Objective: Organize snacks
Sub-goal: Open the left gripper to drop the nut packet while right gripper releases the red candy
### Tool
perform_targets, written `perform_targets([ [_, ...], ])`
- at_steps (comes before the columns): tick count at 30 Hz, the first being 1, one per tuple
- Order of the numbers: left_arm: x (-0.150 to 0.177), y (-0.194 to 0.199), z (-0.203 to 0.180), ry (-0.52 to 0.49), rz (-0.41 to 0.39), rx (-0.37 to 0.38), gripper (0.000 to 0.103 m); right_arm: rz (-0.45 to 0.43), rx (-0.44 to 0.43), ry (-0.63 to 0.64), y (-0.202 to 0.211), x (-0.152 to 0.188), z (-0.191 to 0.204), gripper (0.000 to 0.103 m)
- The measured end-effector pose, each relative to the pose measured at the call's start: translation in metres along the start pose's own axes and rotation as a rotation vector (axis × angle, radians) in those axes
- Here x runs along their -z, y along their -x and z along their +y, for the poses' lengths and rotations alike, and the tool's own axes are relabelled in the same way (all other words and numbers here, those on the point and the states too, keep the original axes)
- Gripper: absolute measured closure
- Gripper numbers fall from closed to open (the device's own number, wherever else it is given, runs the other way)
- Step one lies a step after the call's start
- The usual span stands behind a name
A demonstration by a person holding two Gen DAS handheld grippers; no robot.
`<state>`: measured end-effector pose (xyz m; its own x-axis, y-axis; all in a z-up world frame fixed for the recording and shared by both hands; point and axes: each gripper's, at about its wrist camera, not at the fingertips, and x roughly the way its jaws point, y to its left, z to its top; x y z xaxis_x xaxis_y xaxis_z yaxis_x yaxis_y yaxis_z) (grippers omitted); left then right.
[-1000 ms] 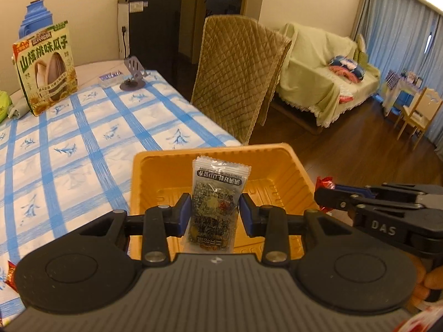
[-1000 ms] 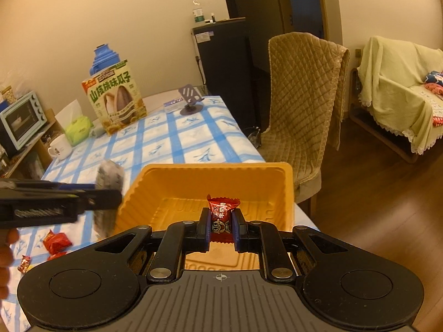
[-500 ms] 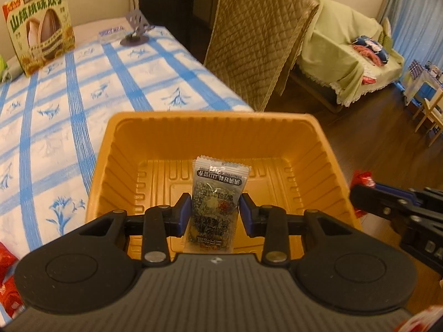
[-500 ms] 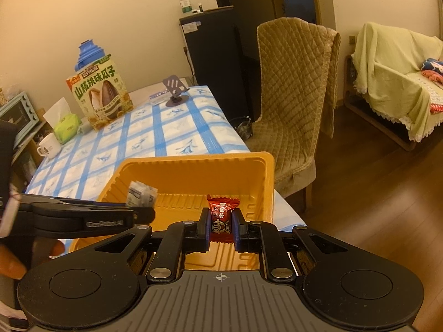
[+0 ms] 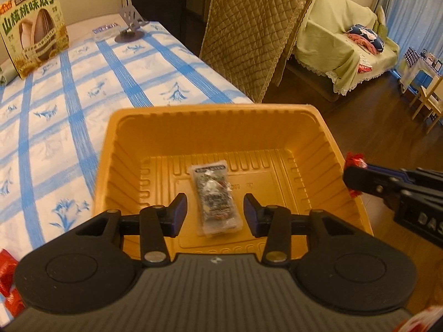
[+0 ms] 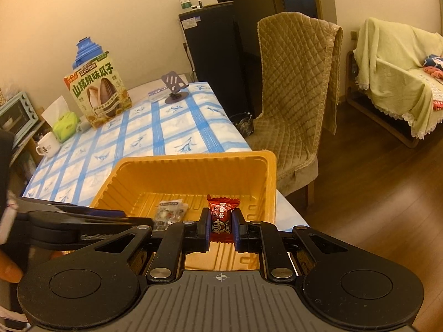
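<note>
Table, far edge: sunflower-seed bag [image 6: 98, 91], blue jug [image 6: 85, 52] behind it, phone stand [image 6: 174, 87], tissue pack [image 6: 65, 126], mug [image 6: 48, 144]. Off the table: quilted chair [image 6: 293, 88], draped sofa [image 6: 393, 74], black fridge [image 6: 213, 55], toaster oven [image 6: 15, 113].

Left gripper [image 5: 215, 212] over orange plastic tray [image 5: 121, 149]; jaws opening, clear of the silver-grey snack packet [image 5: 215, 197], which lies between them on the tray floor. Right gripper [image 5: 355, 177] at the tray's right rim, clamped on a red candy [image 5: 354, 160]. Tray sits on blue-checked worktop [image 5: 55, 105]; sunflower-seed box [image 5: 31, 25] far left.
</note>
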<state>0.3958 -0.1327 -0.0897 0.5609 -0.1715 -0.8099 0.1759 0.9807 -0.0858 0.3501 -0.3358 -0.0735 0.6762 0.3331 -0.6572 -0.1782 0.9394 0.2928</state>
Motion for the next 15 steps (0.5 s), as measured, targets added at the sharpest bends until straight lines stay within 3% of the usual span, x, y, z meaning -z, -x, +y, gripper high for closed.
perform_targets([
  [15, 0.01, 0.014, 0.033, 0.049, -0.016, -0.038, 0.056, 0.107, -0.023, 0.05, -0.063, 0.002, 0.016, 0.087],
])
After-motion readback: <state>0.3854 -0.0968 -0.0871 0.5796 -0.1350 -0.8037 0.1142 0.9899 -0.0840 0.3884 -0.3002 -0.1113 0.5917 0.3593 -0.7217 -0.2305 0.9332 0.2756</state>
